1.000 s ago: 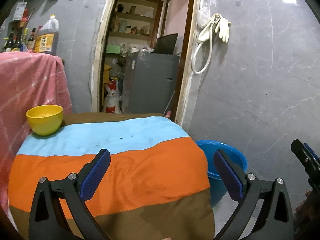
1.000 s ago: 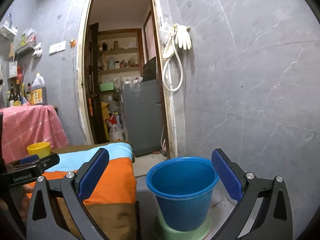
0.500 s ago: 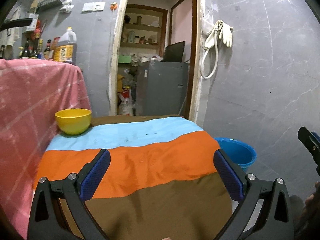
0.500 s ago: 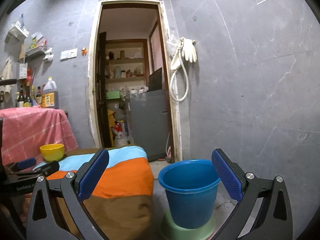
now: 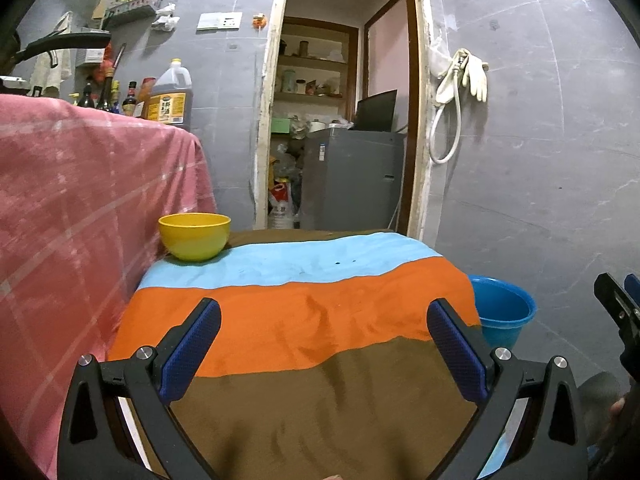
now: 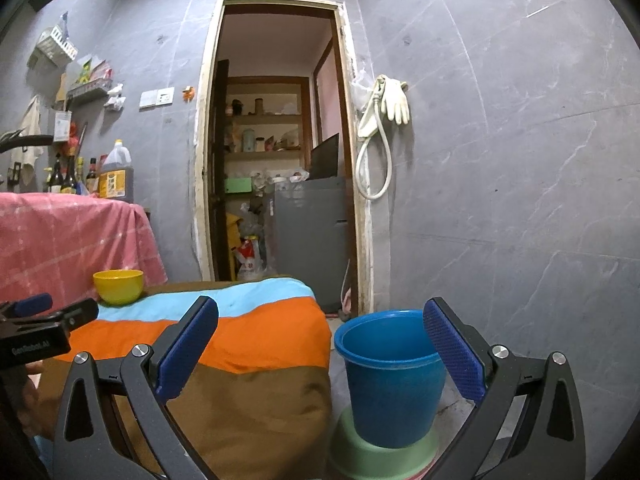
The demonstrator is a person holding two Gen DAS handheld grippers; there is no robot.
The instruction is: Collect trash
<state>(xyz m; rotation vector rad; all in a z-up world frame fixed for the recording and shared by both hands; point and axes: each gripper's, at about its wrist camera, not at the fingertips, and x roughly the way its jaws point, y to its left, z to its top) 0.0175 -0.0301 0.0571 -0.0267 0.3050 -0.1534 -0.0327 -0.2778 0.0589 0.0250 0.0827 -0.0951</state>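
Striped cloth (image 5: 304, 320) under left hand-held gripper (image 5: 324, 344) spread empty, right hand-held gripper (image 6: 320, 344) spread before blue bucket (image 6: 390, 376)

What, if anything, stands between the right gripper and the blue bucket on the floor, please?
Nothing visible does. The right gripper hangs with its jaws open, and the blue bucket sits straight ahead on a green base, beside the striped table. No trash is in view.
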